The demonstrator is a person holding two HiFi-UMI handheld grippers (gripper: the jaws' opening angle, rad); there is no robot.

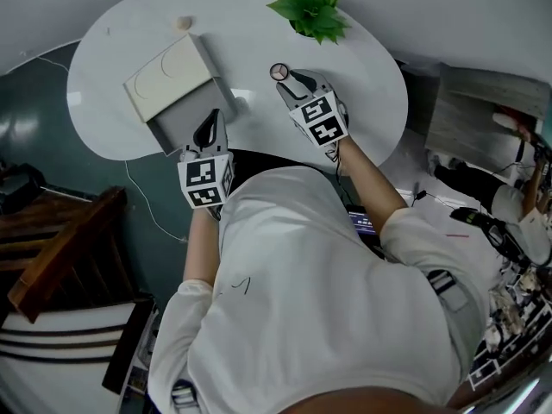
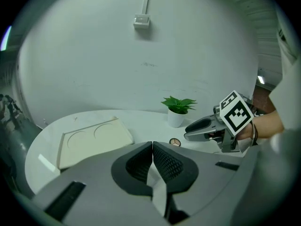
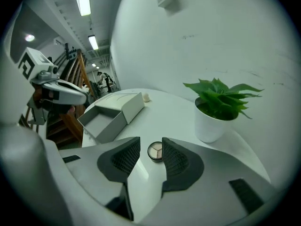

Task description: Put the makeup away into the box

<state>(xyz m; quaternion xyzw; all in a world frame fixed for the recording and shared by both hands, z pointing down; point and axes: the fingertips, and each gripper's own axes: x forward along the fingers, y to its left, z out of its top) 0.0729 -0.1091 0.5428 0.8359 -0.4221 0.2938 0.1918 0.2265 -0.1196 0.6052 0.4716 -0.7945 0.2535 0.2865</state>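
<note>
Left gripper [image 2: 153,147]: jaws together, nothing between. Right gripper [image 3: 151,144]: jaws apart, round makeup compact [image 3: 155,151] at its 12 o'clock, just beyond the tips. Head view: open grey box [image 1: 184,116] at compact's 9 o'clock.

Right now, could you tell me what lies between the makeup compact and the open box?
Only bare white table: in the right gripper view the makeup compact and the box sit apart with nothing between them.
</note>
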